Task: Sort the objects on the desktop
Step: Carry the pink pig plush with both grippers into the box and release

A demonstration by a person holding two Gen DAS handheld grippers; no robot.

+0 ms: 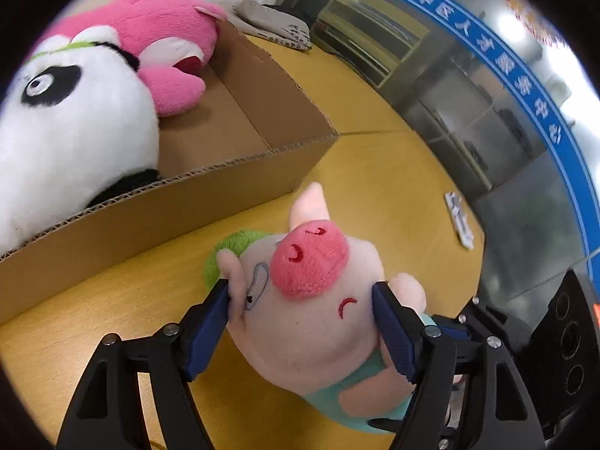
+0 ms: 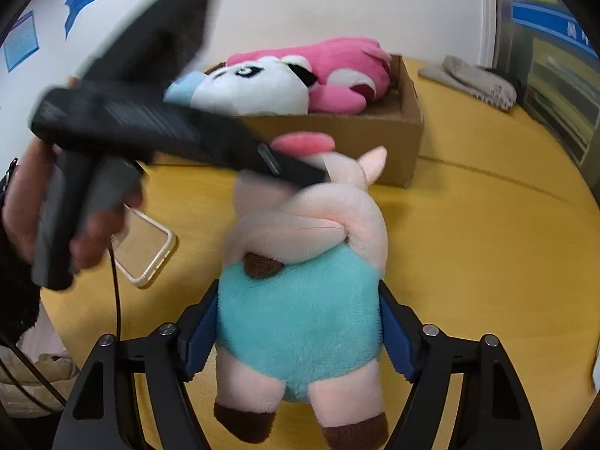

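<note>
While gripped, plush pig (image 1: 311,307) beside box (image 1: 210,202).

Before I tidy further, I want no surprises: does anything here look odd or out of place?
Yes: both hand-held grippers, left and right, clamp the same pig plush, head and body. A phone lies on the table among the toys.

The left wrist view looks down along its fingers, very close on the plush pig's (image 1: 311,300) face, with the cardboard box (image 1: 225,187) at upper left. The right wrist view looks from the opposite end, close on the pig's (image 2: 300,318) back, toward the box (image 2: 405,127) at upper centre. Both share pig, box and yellow table (image 1: 375,172).
</note>
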